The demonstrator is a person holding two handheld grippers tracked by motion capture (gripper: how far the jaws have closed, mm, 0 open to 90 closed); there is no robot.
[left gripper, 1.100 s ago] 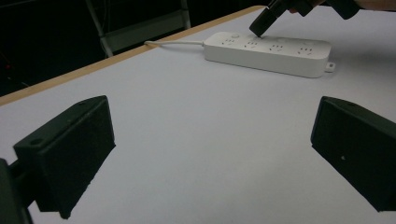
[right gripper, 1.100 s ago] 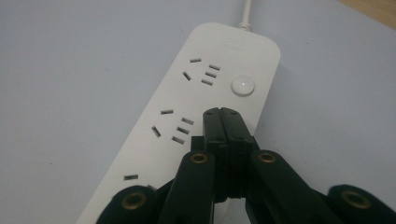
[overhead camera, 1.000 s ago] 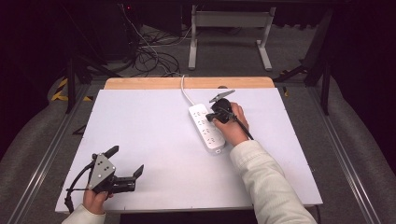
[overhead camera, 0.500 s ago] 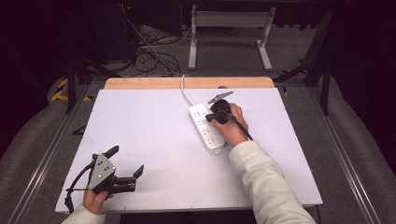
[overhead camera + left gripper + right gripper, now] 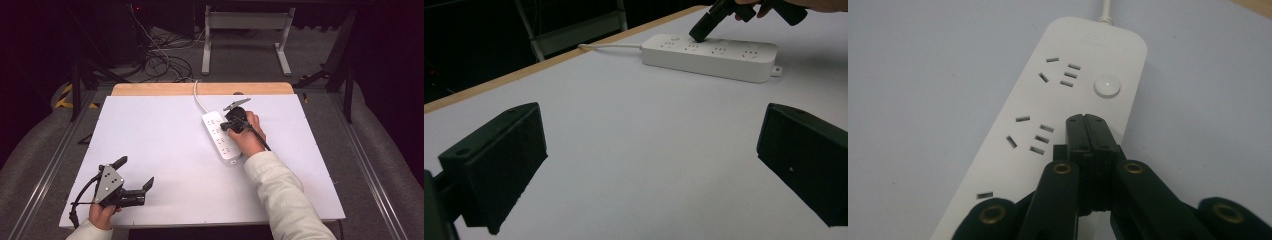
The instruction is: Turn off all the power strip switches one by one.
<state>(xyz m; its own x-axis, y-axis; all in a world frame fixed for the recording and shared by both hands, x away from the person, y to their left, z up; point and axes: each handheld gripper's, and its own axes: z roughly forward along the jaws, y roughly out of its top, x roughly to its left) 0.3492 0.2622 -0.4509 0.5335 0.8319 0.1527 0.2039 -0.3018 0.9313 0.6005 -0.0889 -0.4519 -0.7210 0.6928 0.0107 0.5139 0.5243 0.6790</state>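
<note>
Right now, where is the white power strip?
In the high view the power strip lies right of the table's middle, under the shut right gripper.

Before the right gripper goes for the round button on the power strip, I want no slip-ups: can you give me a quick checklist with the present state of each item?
1. Right gripper jaws shut together, nothing between them: ok.
2. Tips over the power strip, beside the second socket group: ok.
3. Tips on the round button: not ok, it lies clear beyond them.
4. Strip flat on the table, cord running off the far edge: ok.
5. Left gripper open, parked at the near edge away from the strip: ok.
6. Strip switched on or off: cannot tell.
</note>
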